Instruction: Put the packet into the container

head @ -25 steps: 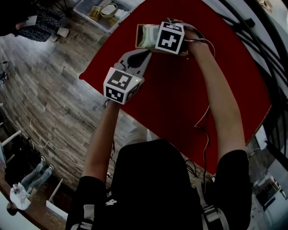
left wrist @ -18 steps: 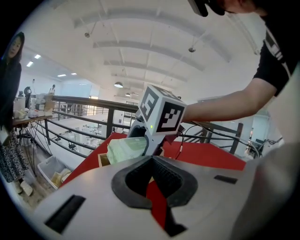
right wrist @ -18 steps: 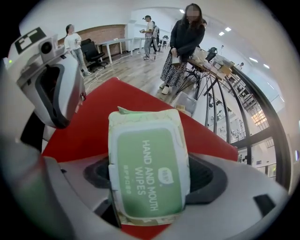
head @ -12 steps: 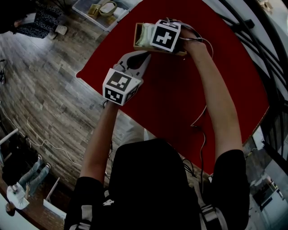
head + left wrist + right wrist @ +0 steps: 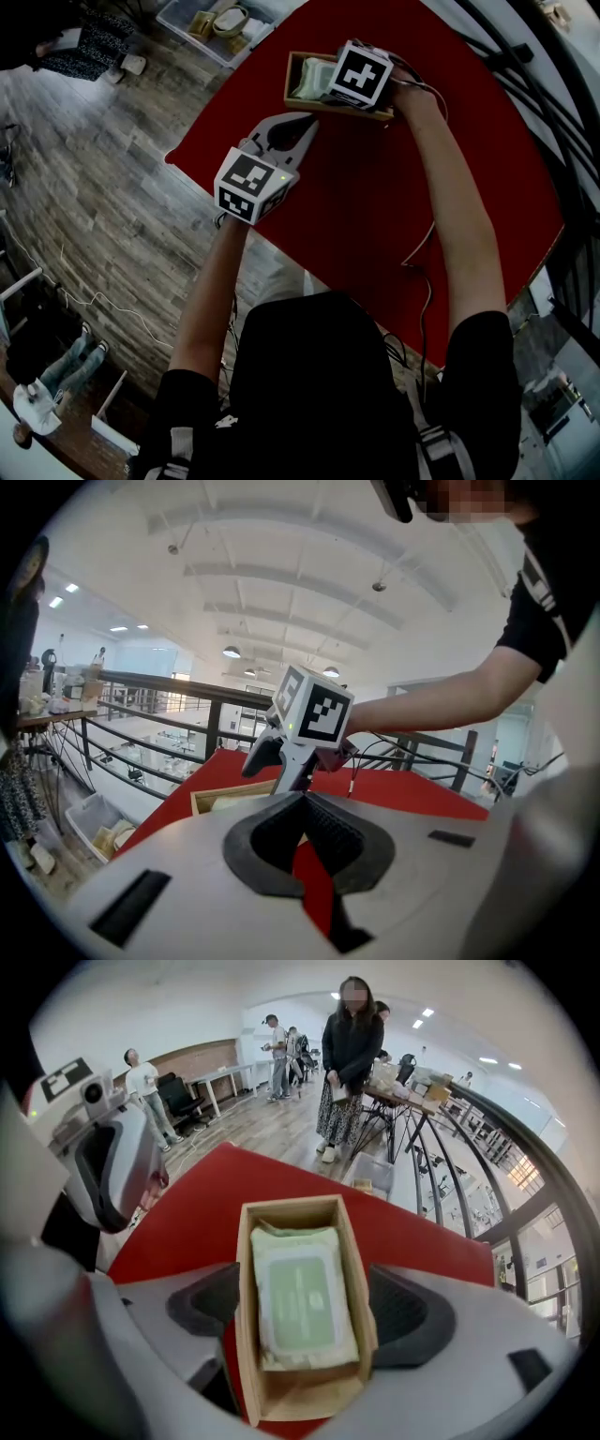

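Red desk (image 5: 375, 206) carries the wooden container (image 5: 244, 1307), pale green packet (image 5: 302, 1297) lying flat inside. Right gripper (image 5: 305, 1314) fingers are spread either side of it. Left gripper (image 5: 302, 801) fingers are pressed together, empty, nearby.

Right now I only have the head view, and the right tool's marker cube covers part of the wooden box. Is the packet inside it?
Observer: Yes. In the right gripper view the pale green wipes packet lies flat inside the wooden box.
Operator: Is the right tool gripping it?
Observer: No. The right tool is open, its jaws apart on either side of the box.
Operator: And the left tool?
Observer: The left tool is shut on nothing; only red tabletop shows past its jaws.
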Motion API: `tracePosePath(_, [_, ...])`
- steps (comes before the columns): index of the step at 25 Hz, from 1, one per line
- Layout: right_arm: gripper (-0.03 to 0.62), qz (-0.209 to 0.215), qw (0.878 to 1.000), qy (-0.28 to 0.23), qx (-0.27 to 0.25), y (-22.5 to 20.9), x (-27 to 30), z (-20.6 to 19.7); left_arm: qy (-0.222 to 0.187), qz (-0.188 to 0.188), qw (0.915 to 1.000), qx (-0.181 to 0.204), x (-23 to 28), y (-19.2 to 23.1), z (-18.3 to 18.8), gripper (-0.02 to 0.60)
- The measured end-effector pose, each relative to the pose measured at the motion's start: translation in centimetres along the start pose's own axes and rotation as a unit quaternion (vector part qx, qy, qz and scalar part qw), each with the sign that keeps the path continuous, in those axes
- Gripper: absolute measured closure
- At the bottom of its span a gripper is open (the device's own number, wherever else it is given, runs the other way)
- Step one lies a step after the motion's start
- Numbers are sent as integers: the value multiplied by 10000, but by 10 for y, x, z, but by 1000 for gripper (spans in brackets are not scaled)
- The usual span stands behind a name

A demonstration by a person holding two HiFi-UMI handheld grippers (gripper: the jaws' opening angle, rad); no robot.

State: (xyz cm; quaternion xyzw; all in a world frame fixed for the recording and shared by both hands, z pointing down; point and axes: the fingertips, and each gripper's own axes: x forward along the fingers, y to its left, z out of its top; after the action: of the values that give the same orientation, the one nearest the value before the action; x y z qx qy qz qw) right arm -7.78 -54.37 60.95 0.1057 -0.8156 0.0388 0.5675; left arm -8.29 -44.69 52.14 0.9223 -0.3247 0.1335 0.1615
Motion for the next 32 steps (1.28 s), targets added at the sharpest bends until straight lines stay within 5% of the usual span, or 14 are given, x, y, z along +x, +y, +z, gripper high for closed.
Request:
tracePosePath(9, [155, -67, 9994, -300, 125, 11, -22, 13, -223, 51, 9997, -24, -11, 2, 12, 580])
tracePosePath(13, [180, 51, 9952, -843, 493, 35, -46, 14, -255, 135, 9993, 216, -26, 1, 17, 580])
tracePosePath(17, [477, -674, 9828, -1633, 529, 50, -84, 23, -445, 230, 9981, 370, -50, 1, 30, 580])
tracePosePath(19, [569, -934, 9743, -1934, 686, 64, -102, 27, -472, 322, 9978, 346, -64, -4, 37, 580])
tracePosePath(28, [572, -1437, 9098, -3663, 1320, 163, -203, 50, -833, 466, 9949, 334, -140, -57, 51, 580])
tracePosePath(32, [572, -1608, 8686, -4418, 1562, 202, -236, 60, -1243, 526, 9901, 374, -168, -73, 57, 580])
